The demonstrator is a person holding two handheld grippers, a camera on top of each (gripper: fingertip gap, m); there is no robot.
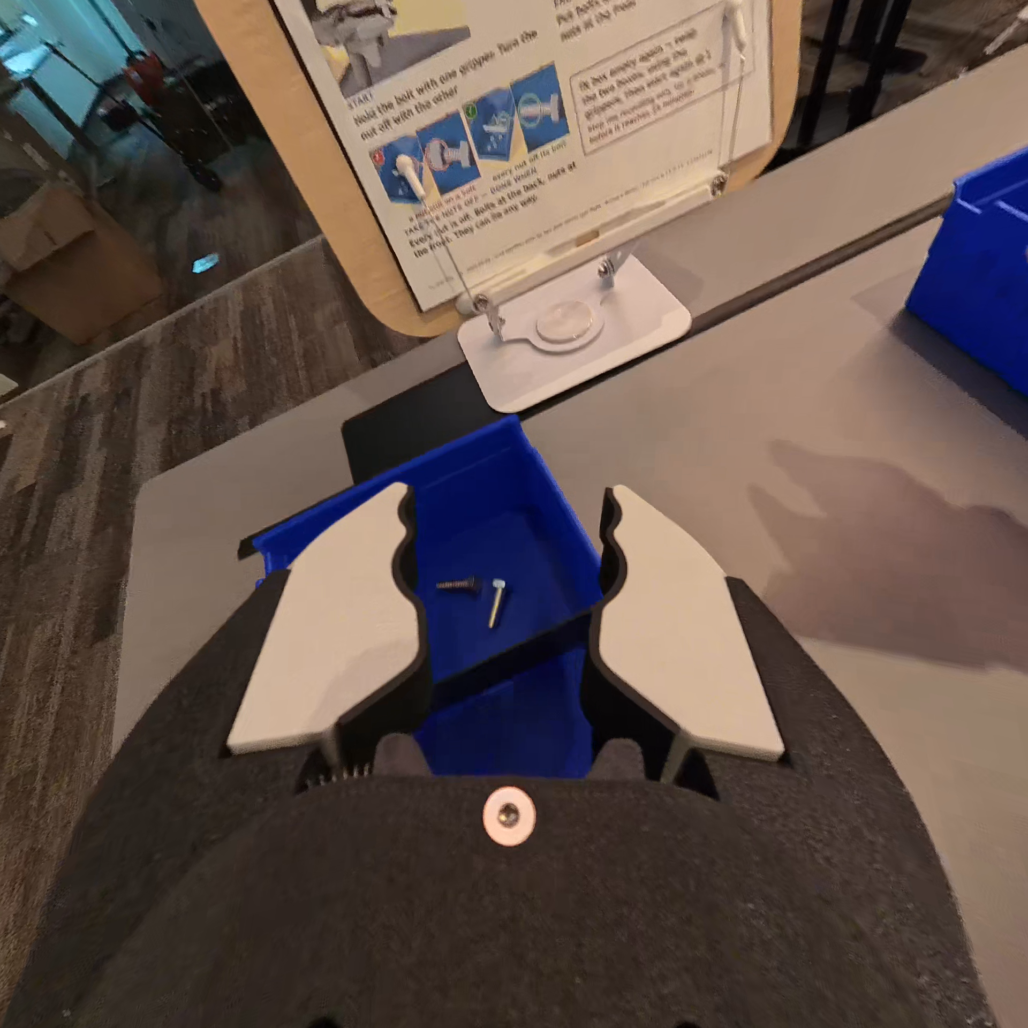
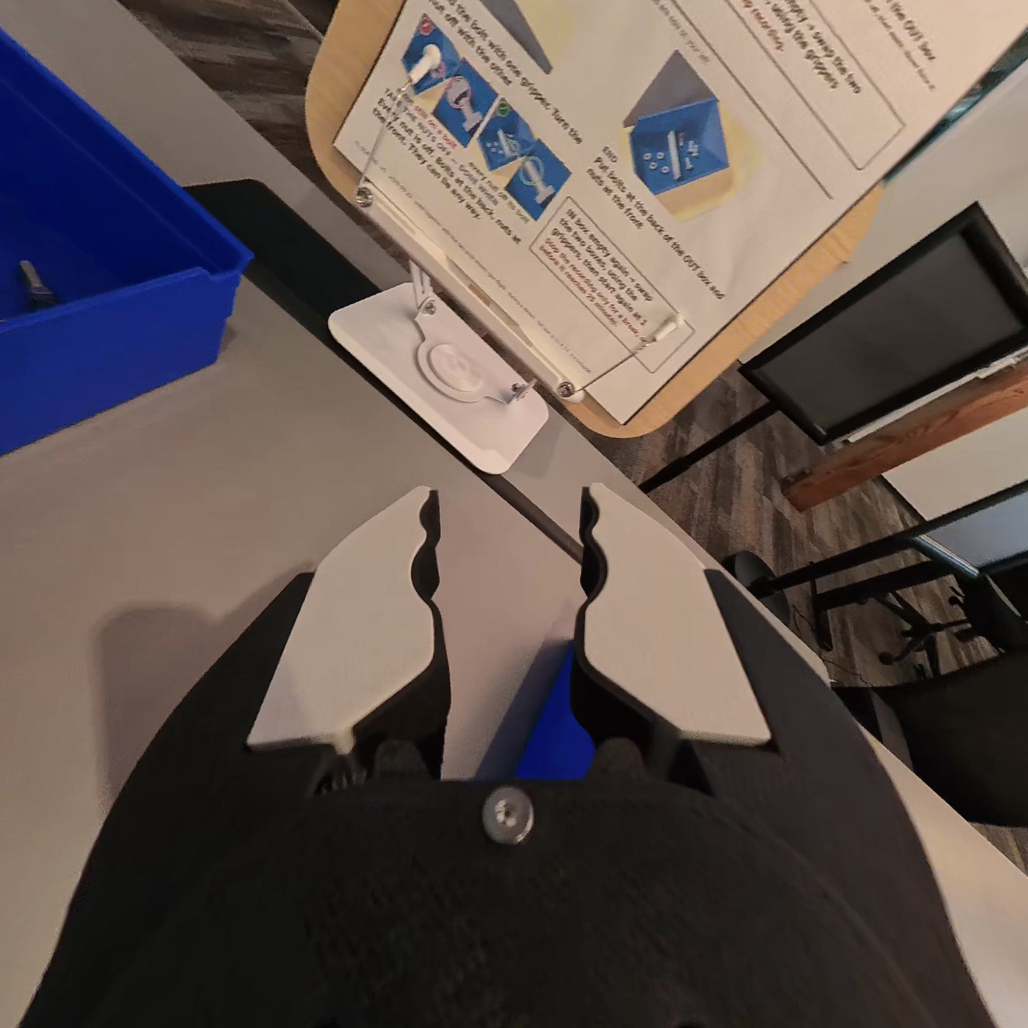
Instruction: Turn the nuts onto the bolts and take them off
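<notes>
In the left wrist view my left gripper (image 1: 506,492) is open and empty, held above a blue bin (image 1: 489,473). In the bin's far compartment lie a dark bolt (image 1: 459,585) and a light silvery bolt (image 1: 497,602), apart from each other. A black divider (image 1: 512,648) crosses the bin. In the right wrist view my right gripper (image 2: 507,492) is open and empty above the grey table (image 2: 194,528). A blue bin (image 2: 111,311) sits at the left with a dark bolt (image 2: 33,286) inside. A blue patch (image 2: 556,723) shows low between the fingers.
A wooden stand holding an instruction sheet (image 1: 500,139) rests on a white base (image 1: 578,345) at the table's far edge; it also shows in the right wrist view (image 2: 584,194). A second blue bin (image 1: 979,278) is at the right. A cardboard box (image 1: 61,261) and chairs (image 2: 890,612) stand beyond the table. The light silvery bolt (image 1: 497,602) is closer to my left gripper, around 20 cm from its tips; the right tips are 30 cm off.
</notes>
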